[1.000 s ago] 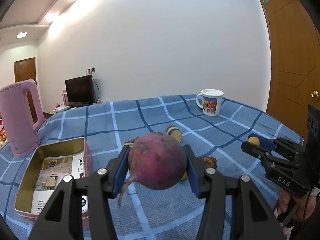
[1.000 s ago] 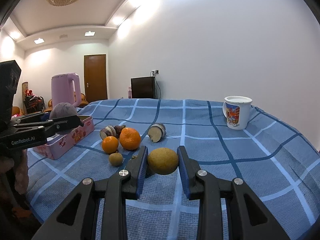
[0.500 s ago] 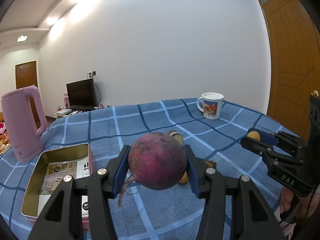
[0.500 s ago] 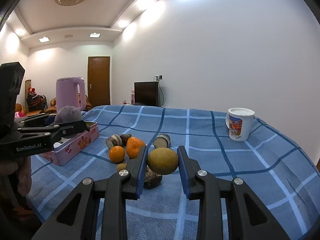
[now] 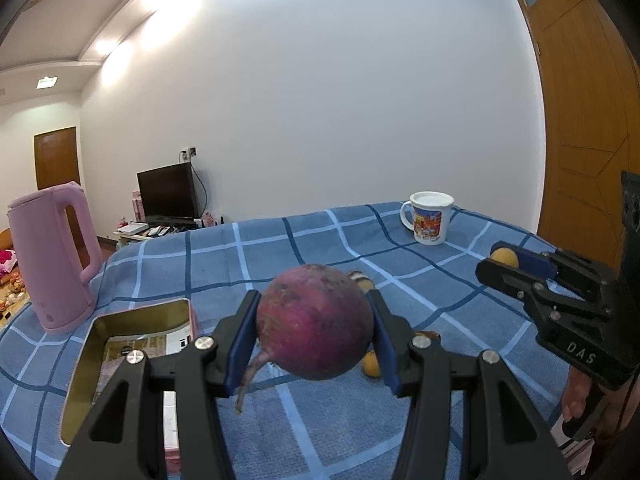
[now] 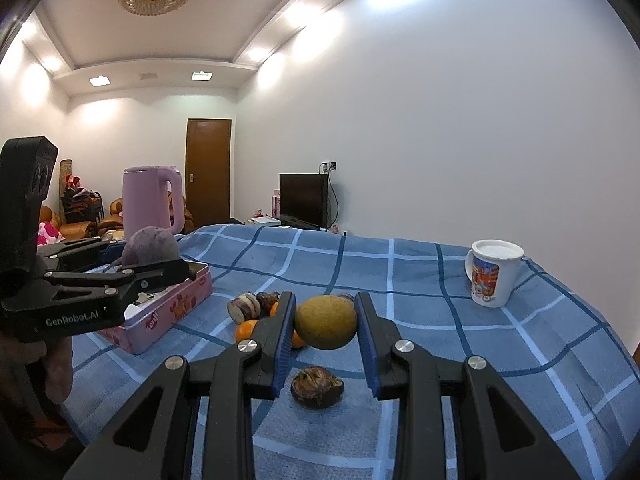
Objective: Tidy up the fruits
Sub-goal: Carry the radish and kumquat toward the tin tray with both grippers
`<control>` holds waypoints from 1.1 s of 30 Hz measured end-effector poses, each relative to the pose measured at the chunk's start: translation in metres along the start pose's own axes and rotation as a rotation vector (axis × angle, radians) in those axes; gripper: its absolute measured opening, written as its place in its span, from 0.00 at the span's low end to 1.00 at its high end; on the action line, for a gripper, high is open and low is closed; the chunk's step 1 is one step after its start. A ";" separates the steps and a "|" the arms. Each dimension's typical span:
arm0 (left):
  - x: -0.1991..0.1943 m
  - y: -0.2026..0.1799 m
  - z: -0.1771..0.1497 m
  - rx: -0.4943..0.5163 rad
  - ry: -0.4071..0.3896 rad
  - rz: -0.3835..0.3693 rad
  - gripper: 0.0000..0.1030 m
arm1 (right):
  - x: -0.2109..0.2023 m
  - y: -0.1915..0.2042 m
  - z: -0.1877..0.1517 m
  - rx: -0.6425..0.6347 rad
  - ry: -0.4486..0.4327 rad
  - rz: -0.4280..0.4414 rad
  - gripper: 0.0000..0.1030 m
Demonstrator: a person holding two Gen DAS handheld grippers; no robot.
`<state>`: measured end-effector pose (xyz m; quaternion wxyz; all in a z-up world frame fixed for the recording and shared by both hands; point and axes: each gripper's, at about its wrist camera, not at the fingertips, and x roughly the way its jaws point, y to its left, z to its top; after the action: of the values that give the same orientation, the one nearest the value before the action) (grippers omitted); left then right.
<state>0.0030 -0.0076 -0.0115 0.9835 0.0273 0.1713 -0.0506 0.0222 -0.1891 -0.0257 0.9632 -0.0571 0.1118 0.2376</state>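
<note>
Carry step. Bottom centre: left gripper (image 5: pixel 314 330) clamps the purple root (image 5: pixel 314 322); right gripper (image 6: pixel 325 326) clamps the yellow-brown fruit (image 6: pixel 326 322), both lifted above the cloth. Left of centre, farther back: open pink tin (image 5: pixel 86 354). Next move, likely: position each item over the tin, then release.

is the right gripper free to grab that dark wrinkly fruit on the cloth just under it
Probably not as things stand: the right gripper is shut on a yellow-brown fruit. The dark fruit lies uncovered just below, so the path is free once that load is dropped.
</note>
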 end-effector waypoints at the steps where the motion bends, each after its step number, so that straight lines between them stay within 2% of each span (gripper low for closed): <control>1: 0.000 0.002 0.001 -0.004 0.001 0.004 0.53 | 0.001 0.001 0.003 -0.002 -0.002 0.006 0.31; 16: 0.005 0.038 0.002 -0.054 0.033 0.073 0.53 | 0.030 0.033 0.036 -0.037 -0.007 0.100 0.31; 29: 0.007 0.064 -0.002 -0.084 0.058 0.122 0.53 | 0.058 0.065 0.049 -0.077 0.017 0.169 0.31; 33: 0.008 0.078 -0.003 -0.104 0.070 0.143 0.53 | 0.072 0.073 0.053 -0.063 0.048 0.205 0.31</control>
<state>0.0184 0.0693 -0.0146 0.9782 -0.0101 0.2054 0.0296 0.0599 -0.0838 0.0039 0.9287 -0.0814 0.1324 0.3368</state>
